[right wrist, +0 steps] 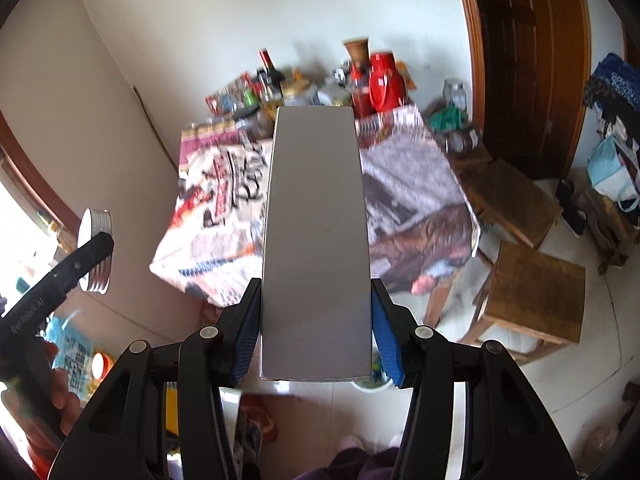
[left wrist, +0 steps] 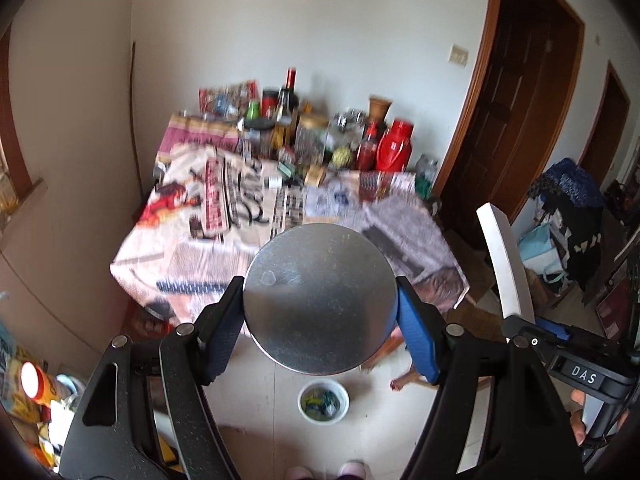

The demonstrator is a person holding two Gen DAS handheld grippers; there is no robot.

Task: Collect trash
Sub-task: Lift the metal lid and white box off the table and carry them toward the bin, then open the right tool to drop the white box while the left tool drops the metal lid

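Note:
My left gripper point(left wrist: 320, 292) is shut on a round metal tin point(left wrist: 320, 300), blue pads against its sides and its flat end facing the camera. The right wrist view shows the same ribbed tin point(right wrist: 96, 276) in the left gripper point(right wrist: 98, 246) at the far left. My right gripper point(right wrist: 316, 284) is shut on a long pale grey carton point(right wrist: 316, 220) that points away from me. In the left wrist view that carton point(left wrist: 504, 264) stands up at the right. On the tiled floor below sits a small white bin point(left wrist: 323, 401) with scraps inside, just under the tin.
Ahead stands a table spread with newspapers point(left wrist: 192, 248), with bottles, jars and a red thermos point(left wrist: 394, 146) crowded at the back. Two wooden stools point(right wrist: 532, 292) stand to its right, near a brown door point(right wrist: 520, 60). Bags and packets lie on the floor on both sides.

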